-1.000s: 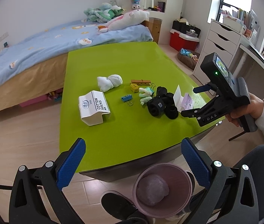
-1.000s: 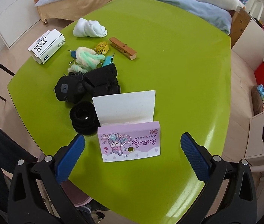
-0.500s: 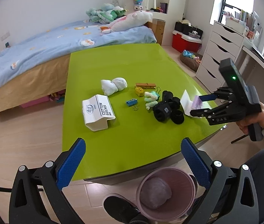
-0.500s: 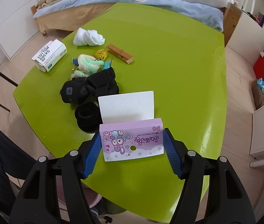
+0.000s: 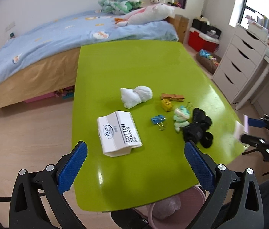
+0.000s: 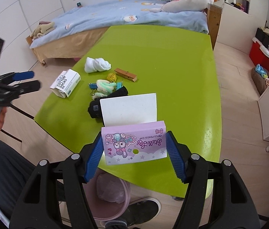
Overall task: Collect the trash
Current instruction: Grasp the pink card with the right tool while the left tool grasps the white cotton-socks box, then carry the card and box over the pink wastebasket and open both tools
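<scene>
Right wrist view: the right tongs (image 6: 134, 148) are now clamped on the pink pencil-cap box (image 6: 134, 142), which a second ago lay loose on the green table (image 6: 182, 66) and is now lifted off it above the near edge. The pink bin (image 6: 115, 196) sits just below the box, so a drop looks next. The left tongs (image 5: 132, 166) hang apart, empty, near the cotton socks box (image 5: 118, 133).

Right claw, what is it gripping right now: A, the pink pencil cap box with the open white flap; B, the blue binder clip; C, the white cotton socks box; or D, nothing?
A: the right claw has its blue fingers pressed against both sides of the pink cardboard pencil cap box, white flap up.
</scene>
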Available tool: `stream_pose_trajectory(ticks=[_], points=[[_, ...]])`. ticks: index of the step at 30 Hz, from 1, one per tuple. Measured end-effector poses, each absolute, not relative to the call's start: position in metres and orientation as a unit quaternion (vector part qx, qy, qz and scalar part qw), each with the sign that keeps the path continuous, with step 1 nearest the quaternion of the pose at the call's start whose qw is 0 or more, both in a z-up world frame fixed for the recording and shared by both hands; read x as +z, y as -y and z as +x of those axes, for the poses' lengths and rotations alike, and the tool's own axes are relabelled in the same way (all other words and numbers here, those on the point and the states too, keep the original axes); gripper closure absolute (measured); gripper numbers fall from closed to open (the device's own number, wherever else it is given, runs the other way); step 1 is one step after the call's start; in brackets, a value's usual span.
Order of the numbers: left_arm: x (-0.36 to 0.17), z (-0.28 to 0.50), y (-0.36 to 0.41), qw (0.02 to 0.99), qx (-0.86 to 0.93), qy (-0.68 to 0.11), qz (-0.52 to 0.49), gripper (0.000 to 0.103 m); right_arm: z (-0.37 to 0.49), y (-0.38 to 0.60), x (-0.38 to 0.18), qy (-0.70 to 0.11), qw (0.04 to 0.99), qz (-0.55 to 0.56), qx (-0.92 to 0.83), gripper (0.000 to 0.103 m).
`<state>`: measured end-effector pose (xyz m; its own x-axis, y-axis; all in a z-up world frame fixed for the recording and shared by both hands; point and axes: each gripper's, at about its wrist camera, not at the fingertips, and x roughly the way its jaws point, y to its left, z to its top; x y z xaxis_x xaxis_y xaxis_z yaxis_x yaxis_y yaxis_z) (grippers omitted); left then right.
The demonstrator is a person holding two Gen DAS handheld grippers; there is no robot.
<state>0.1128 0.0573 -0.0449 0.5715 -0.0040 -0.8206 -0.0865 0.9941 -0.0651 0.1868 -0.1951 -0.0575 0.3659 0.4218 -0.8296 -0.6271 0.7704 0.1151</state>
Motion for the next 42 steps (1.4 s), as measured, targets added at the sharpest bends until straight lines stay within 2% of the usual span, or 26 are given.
stream_pose_trajectory(ticks=[11,17,18,19,20,22,24,28,42], points=[[-0.086,0.171,-0.075,0.828,0.057,-0.556,-0.047,0.005,0.171,0.193,-0.052,-0.460,0.818,-0.104,0.328,0.039],[-0.102,0.183,-0.083,0.809,0.063,-0.579,-0.073,0.006,0.167,0.194,-0.055,-0.463,0.817,-0.104,0.327,0.039],[-0.105,0.182,-0.084,0.808,0.064,-0.581,-0.079,0.011,0.167,0.194,-0.055,-0.463,0.818,-0.104,0.327,0.039],[-0.105,0.182,-0.083,0.807,0.063,-0.581,-0.081,0.030,0.167,0.194,-0.055,-0.462,0.818,-0.104,0.327,0.039],[-0.106,0.181,-0.084,0.805,0.064,-0.584,-0.085,0.038,0.167,0.194,-0.055,-0.462,0.818,-0.103,0.326,0.039],[-0.104,0.180,-0.085,0.809,0.060,-0.578,-0.090,0.050,0.167,0.194,-0.055,-0.461,0.819,-0.102,0.327,0.039],[-0.099,0.175,-0.081,0.818,0.057,-0.567,-0.080,0.055,0.166,0.194,-0.056,-0.460,0.819,-0.102,0.326,0.039],[-0.089,0.167,-0.077,0.834,0.049,-0.545,-0.072,0.060,0.162,0.193,-0.054,-0.456,0.822,-0.100,0.327,0.039],[-0.035,0.088,-0.036,0.888,0.004,-0.459,-0.036,0.060,0.132,0.195,-0.037,-0.440,0.830,-0.087,0.331,0.039]])
